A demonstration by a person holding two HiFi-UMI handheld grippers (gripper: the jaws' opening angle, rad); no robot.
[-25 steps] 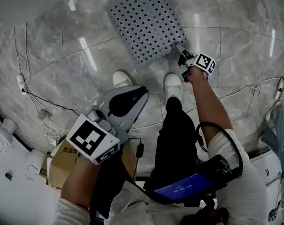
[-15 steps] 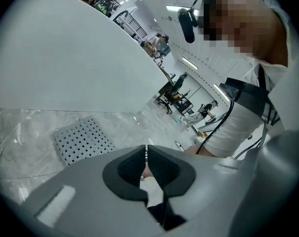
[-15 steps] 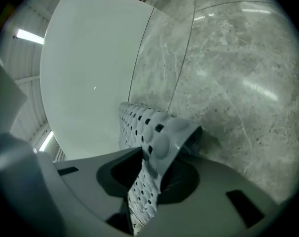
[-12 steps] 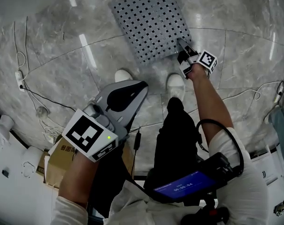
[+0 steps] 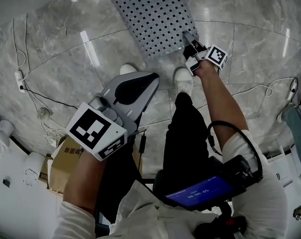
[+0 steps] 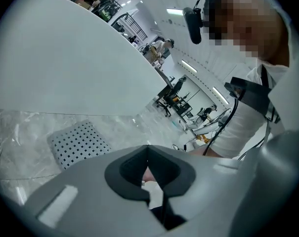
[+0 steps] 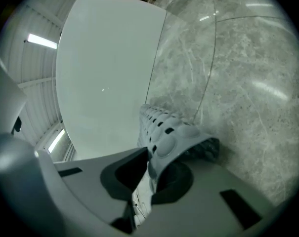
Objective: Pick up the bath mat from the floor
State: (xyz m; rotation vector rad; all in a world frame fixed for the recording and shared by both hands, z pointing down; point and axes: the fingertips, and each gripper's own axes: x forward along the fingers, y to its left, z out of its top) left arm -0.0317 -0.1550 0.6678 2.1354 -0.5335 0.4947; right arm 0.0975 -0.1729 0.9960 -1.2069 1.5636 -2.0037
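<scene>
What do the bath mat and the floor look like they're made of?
Bath mat: probably soft rubber or plastic, matte grey with rows of square holes; its corner flexes upward between the closing jaws of the right gripper. Floor: polished stone or marble-look tile, grey and veined, with glossy light reflections and thin joints.

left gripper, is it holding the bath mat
No, the left gripper has its jaws together with nothing between them, and the bath mat lies on the floor apart from it.
</scene>
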